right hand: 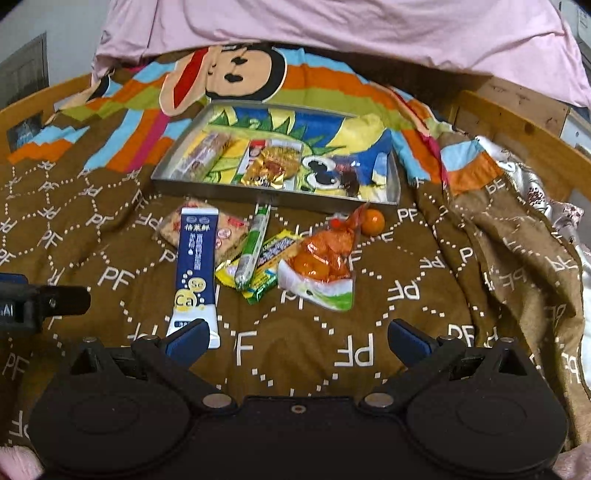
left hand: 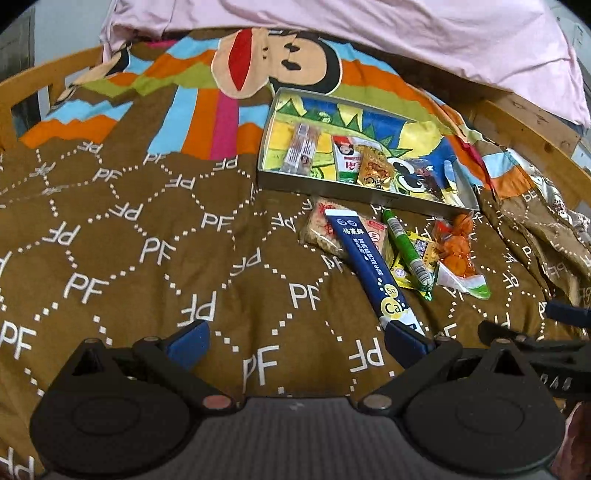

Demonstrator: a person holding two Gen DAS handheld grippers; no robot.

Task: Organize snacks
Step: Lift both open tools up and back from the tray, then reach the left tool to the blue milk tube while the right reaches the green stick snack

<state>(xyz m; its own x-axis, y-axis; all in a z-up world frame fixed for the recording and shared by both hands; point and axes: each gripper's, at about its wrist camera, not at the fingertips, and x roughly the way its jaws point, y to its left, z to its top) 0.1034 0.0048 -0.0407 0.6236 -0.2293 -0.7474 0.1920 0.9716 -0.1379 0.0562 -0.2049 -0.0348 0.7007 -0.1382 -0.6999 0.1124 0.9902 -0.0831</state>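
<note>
Several snacks lie loose on the bed blanket [right hand: 369, 325], just in front of the metal tray [right hand: 280, 192], which already holds a few packets.

Both the left tool [left hand: 295, 339] and right tool [right hand: 295, 338] hover with fingers apart, holding nothing. Likely next: grasp the blue tube [right hand: 194, 266], nearest both tools. It overlaps a cracker pack [right hand: 229, 232]; the green stick [right hand: 253, 243] crowds alongside.

A brown "PF" blanket [right hand: 369, 332] covers the bed, with pink bedding [right hand: 332, 33] behind and a wooden frame [right hand: 517, 122].
</note>
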